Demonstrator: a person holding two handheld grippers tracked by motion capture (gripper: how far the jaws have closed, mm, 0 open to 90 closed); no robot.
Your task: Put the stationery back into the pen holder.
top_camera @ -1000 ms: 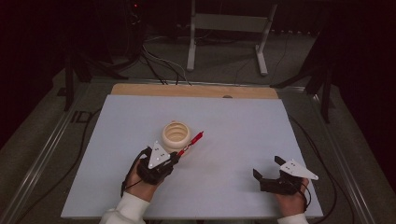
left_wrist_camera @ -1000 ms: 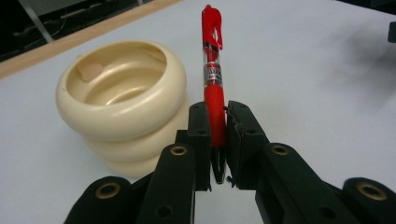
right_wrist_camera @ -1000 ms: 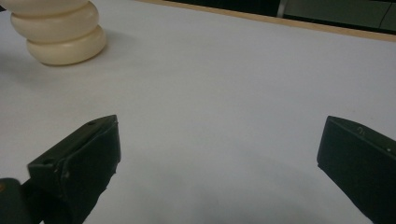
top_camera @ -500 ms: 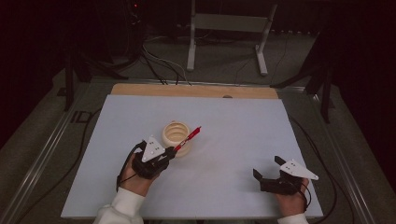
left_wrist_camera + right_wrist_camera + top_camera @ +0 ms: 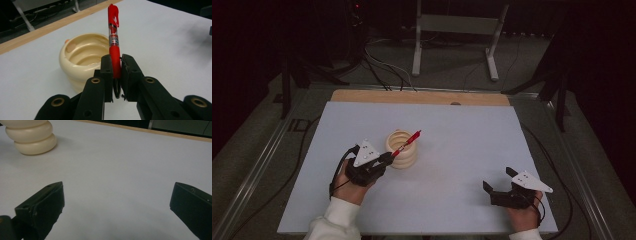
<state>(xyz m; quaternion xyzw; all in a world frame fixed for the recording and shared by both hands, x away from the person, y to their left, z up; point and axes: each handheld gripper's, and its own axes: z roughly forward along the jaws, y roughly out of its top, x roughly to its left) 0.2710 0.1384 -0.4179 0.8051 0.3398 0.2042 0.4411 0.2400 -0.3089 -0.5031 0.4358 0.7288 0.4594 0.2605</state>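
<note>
We saw the left gripper [image 5: 384, 160] clamped on a red pen [image 5: 408, 143], its jaws closed around the lower barrel. In the left gripper view the pen [image 5: 114, 47] rose straight up from between the jaws, clip end farthest from the gripper [image 5: 116, 75]. From the high view the pen slanted up and to the right over the mouth of a cream ribbed cup [image 5: 401, 148], which stood on the pale counter [image 5: 472, 130] just beside the left gripper. In the left gripper view the cup [image 5: 81, 58] sat a little to the left behind the pen, its hollow inside visible. We could not tell whether the pen touched the cup's rim. The right gripper [image 5: 498, 187] rested low near the counter's front right, well apart from the cup, its jaws spread wide and holding nothing. In the right gripper view bare counter [image 5: 120, 170] lay between the jaws, with the cup [image 5: 31, 136] at the far upper left.
</note>
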